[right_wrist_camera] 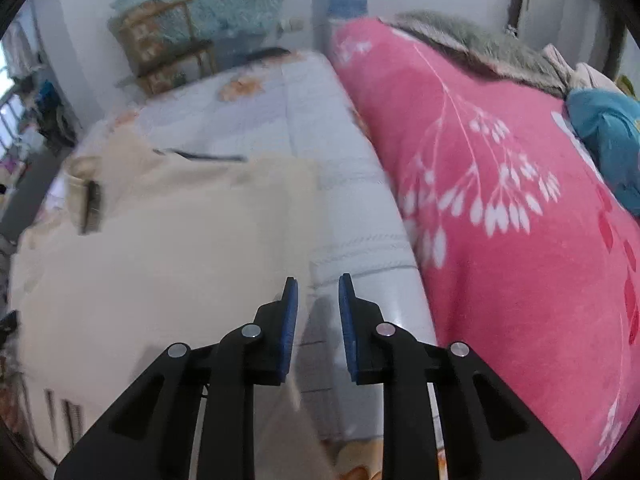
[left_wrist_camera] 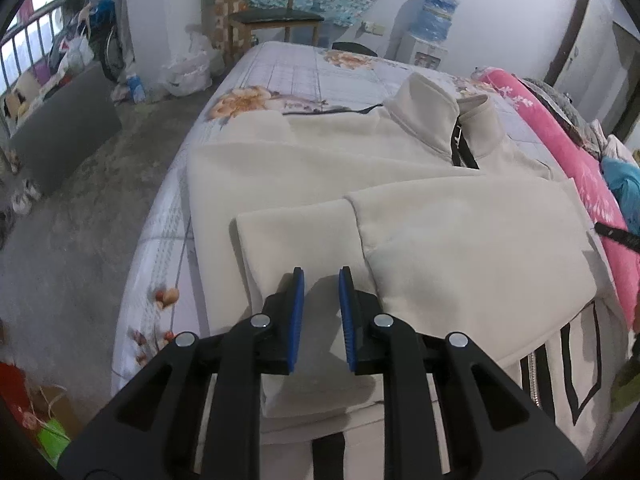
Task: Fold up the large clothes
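A cream zip-up jacket (left_wrist_camera: 400,184) lies flat on the bed, collar (left_wrist_camera: 436,116) at the far end, both sleeves folded across its front. One sleeve cuff (left_wrist_camera: 296,236) lies just ahead of my left gripper (left_wrist_camera: 321,274). Its blue pads stand a narrow gap apart above the cloth, and nothing is clamped between them. The right wrist view is blurred. It shows the jacket (right_wrist_camera: 160,240) to the left and my right gripper (right_wrist_camera: 318,282) over the jacket's right edge and the bare sheet (right_wrist_camera: 352,208). Its pads are also slightly apart and hold nothing.
The bed has a pale floral sheet (left_wrist_camera: 296,72). A rolled pink quilt (right_wrist_camera: 500,200) runs along the right side, with grey and blue cloth piled on it. Beyond the bed stand a wooden chair (left_wrist_camera: 272,16) and a water dispenser (left_wrist_camera: 432,24). Concrete floor with clutter lies to the left.
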Tool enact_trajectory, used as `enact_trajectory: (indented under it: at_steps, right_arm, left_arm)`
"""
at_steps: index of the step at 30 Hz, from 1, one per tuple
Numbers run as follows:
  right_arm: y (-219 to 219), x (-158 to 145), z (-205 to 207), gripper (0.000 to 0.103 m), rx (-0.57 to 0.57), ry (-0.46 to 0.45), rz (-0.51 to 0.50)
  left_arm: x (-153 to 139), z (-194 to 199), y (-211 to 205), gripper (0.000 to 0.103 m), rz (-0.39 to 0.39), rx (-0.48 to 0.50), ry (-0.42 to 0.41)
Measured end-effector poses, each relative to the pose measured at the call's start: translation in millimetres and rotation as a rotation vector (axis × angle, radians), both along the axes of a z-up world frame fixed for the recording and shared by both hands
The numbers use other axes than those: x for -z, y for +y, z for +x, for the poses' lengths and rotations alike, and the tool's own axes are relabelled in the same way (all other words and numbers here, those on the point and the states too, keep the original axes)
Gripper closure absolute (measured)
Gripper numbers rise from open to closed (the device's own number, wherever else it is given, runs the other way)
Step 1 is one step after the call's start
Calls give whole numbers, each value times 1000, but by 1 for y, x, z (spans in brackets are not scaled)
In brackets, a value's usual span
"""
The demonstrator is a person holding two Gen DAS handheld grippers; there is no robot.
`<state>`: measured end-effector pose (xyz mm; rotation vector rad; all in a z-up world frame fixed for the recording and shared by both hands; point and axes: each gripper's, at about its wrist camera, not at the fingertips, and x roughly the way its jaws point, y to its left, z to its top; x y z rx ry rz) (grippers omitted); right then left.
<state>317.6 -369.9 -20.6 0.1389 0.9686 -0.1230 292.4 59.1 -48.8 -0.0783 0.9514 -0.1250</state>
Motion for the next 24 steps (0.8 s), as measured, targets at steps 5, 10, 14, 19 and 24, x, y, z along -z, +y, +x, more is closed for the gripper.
enact_trajectory:
  at_steps: [5,10,14,19,24]
  right_arm:
    - [35,-10,9,83,-156,-17,82]
    - [59,3,31,74,-203,25,113]
    - [62,26,42,70,-200,68,68]
    - [46,24,47,71,-103,36,106]
    - [59,-3,12,56,-115,-6,138]
  left_arm:
    - [2,13,-5,85,21,-10,-6]
    - [-3,18,-8,85,47,-19,-8]
    - [-1,19,2,85,49,-32,-13]
    - [-1,22,-2,85,84,-36,-41]
    - [-19,6,-3,74,96,-46,-72]
